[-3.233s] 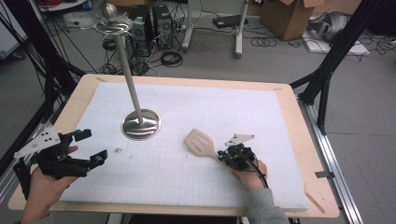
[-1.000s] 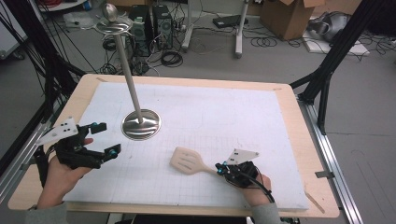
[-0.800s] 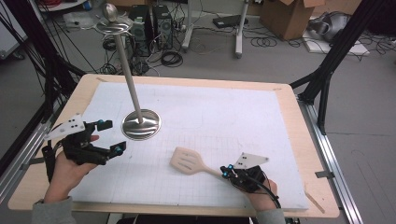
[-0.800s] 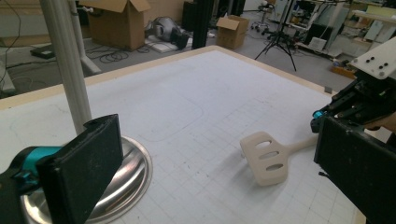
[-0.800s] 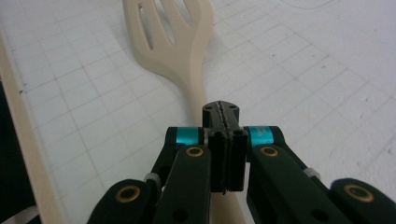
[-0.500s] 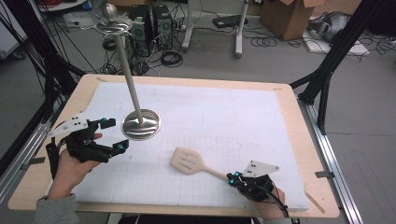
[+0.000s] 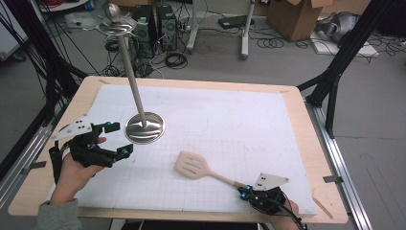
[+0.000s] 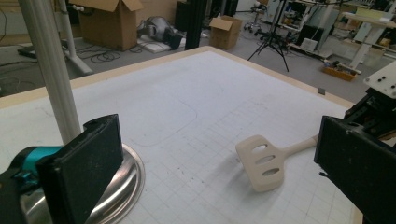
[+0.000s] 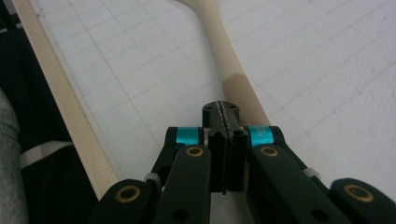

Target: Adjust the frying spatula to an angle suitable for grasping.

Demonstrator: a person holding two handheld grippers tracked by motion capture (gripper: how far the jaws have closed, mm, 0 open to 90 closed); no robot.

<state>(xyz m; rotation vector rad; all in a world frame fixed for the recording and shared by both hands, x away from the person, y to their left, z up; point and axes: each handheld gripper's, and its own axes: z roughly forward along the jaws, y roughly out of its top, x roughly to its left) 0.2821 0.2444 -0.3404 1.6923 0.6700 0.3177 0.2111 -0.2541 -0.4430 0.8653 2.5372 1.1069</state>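
Note:
A cream slotted spatula (image 7: 191, 165) lies flat on the white gridded mat (image 7: 230, 120), its handle running toward the near right. My right gripper (image 7: 242, 192) sits at the handle's end by the near edge. In the right gripper view its jaws (image 9: 221, 109) are pressed together with nothing between them, and the handle (image 9: 224, 51) passes just beyond and to the right of the tips. My left gripper (image 7: 119, 139) is open, close to the round base of a steel stand (image 7: 145, 127). The left gripper view shows the spatula (image 8: 264, 161) between the wide jaws but far off.
The stand's tall pole (image 7: 131, 72) leans up toward the far left and carries a small dish and ball at its top (image 7: 115, 21). The wooden table edge (image 7: 191, 214) runs close under my right hand. Cables, boxes and frame legs stand on the floor beyond.
My right gripper has drawn back to the right and toward the near edge along the handle, while the spatula has stayed put over the last second. The left gripper has barely shifted.

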